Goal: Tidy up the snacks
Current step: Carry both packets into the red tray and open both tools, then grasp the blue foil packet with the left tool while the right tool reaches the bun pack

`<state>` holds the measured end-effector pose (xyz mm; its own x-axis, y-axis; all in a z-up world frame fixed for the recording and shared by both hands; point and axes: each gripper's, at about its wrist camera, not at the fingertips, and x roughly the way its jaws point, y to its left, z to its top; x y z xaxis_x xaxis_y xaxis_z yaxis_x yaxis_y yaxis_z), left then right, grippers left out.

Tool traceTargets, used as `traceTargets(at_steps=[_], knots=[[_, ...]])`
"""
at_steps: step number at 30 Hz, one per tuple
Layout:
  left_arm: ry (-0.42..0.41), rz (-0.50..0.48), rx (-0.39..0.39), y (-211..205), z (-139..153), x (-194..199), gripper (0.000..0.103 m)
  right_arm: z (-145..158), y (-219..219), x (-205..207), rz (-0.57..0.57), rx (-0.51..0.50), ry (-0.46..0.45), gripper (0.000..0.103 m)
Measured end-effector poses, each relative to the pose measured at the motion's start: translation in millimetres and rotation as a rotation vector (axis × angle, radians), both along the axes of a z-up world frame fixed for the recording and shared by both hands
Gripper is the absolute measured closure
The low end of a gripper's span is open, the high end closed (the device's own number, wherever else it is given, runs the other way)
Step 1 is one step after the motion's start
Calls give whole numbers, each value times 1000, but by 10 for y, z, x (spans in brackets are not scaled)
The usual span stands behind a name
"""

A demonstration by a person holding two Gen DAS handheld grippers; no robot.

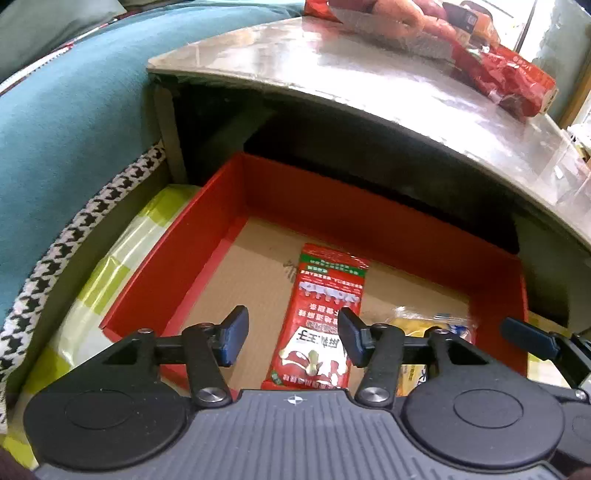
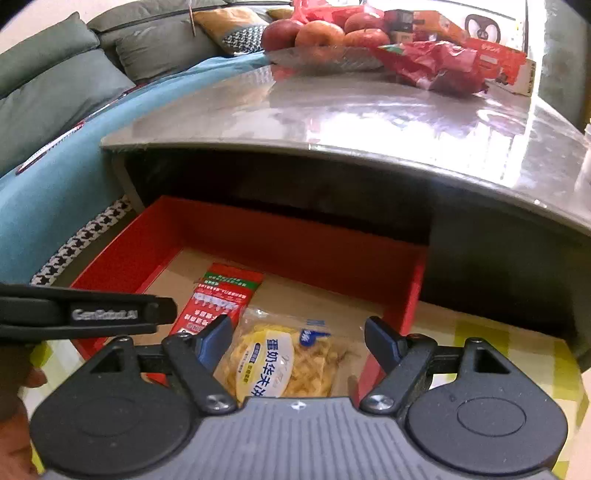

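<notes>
Both tools hovering over red box, jaws apart, gripping nothing. Red packet lying mid-box, waffle pack beside, toward near-right corner. Advice: lifting straight out, avoiding snagging wrappers.

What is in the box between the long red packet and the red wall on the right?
The yellow waffle packet lies there, beside the red packet in the red box; the right wrist view shows it best.

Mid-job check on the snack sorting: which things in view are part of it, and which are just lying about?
Part of the job:
- red box
- red snack packet lying in it
- yellow waffle packet beside that
- red snack bags on the table

Lying about:
- apples
- teal blanket
- grey cushions
</notes>
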<state>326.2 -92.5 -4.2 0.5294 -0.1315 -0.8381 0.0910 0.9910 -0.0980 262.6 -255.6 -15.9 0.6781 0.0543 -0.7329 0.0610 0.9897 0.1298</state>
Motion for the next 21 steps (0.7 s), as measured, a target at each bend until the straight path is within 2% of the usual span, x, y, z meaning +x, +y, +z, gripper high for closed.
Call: traceTargets(at_steps=[2, 13, 21], knots=[[-8, 4, -5, 44, 67, -62, 35, 58, -6, -59, -2, 6, -9, 22], [-3, 57, -20, 463, 269, -544, 29, 304, 223, -523, 61, 22, -36, 21], [72, 130, -6, 740, 105, -843, 27, 308, 386, -796, 109, 27, -14, 21]])
